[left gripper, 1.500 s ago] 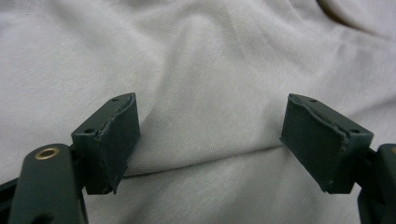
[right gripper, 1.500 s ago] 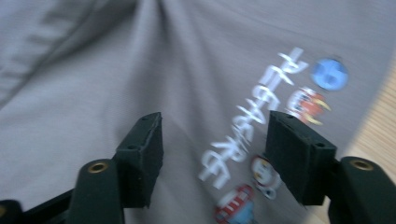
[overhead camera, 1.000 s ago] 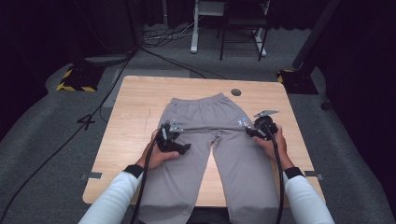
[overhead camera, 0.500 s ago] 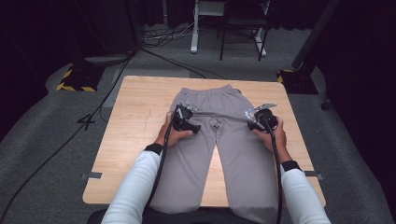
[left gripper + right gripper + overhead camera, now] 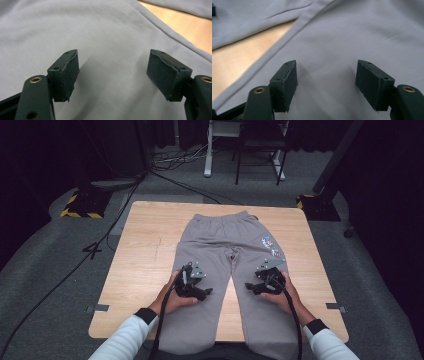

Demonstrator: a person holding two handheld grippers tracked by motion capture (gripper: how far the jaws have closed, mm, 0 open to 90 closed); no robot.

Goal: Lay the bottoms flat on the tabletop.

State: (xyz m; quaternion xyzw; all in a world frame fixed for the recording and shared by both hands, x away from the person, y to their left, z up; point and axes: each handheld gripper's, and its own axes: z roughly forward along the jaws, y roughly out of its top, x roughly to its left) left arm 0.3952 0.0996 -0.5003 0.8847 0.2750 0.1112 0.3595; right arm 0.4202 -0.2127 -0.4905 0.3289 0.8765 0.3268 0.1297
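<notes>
Grey sweatpants (image 5: 227, 265) lie flat on the wooden table (image 5: 145, 255), waistband at twelve o'clock; left gripper (image 5: 206, 291) has just been closing slightly, right gripper (image 5: 248, 287) opening; both gape wide, holding nothing.

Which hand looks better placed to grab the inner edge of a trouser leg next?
Probably the right. The right tool is open above the grey trousers with the inner hem close ahead of its jaws. The left tool, also open, hovers over plain cloth, its hem farther off.
</notes>
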